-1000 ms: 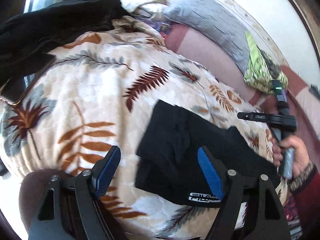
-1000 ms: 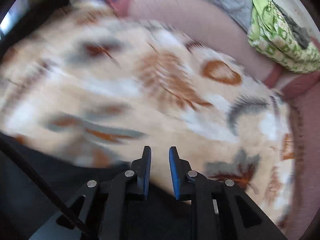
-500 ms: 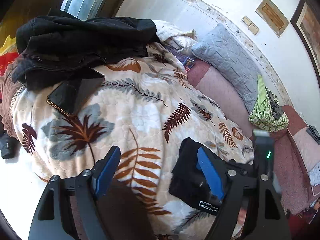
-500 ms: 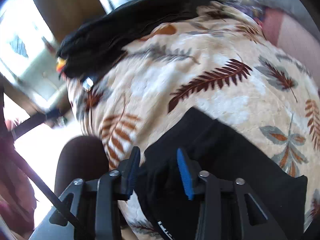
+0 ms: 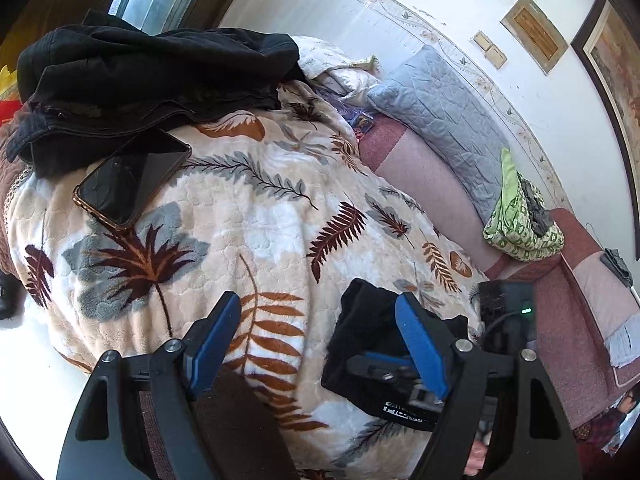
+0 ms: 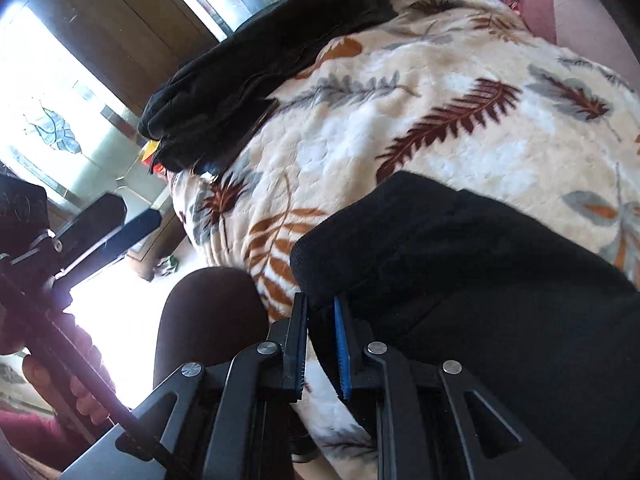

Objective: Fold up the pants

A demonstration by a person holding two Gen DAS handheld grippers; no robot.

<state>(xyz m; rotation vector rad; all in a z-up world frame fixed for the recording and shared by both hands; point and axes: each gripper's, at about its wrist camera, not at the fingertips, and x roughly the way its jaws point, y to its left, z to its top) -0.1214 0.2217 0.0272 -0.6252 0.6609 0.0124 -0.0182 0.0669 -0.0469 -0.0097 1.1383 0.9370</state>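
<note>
The folded black pants (image 5: 362, 340) lie near the front edge of the leaf-patterned blanket (image 5: 248, 216); in the right wrist view they (image 6: 480, 280) fill the lower right. My left gripper (image 5: 316, 344) is open and empty, held above the blanket just left of the pants. My right gripper (image 6: 320, 344) is shut on the near left corner of the folded pants; it also shows in the left wrist view (image 5: 400, 372), low against the pants.
A pile of black clothes (image 5: 152, 80) lies at the blanket's far left, with a phone (image 5: 132, 178) next to it. A grey pillow (image 5: 444, 116) and a green cloth (image 5: 520, 220) lie along the wall. My knee (image 6: 208, 320) is at the bed's edge.
The left gripper has drawn back and up from the pants. The right gripper swung round to the pants' near left corner and closed on it.
</note>
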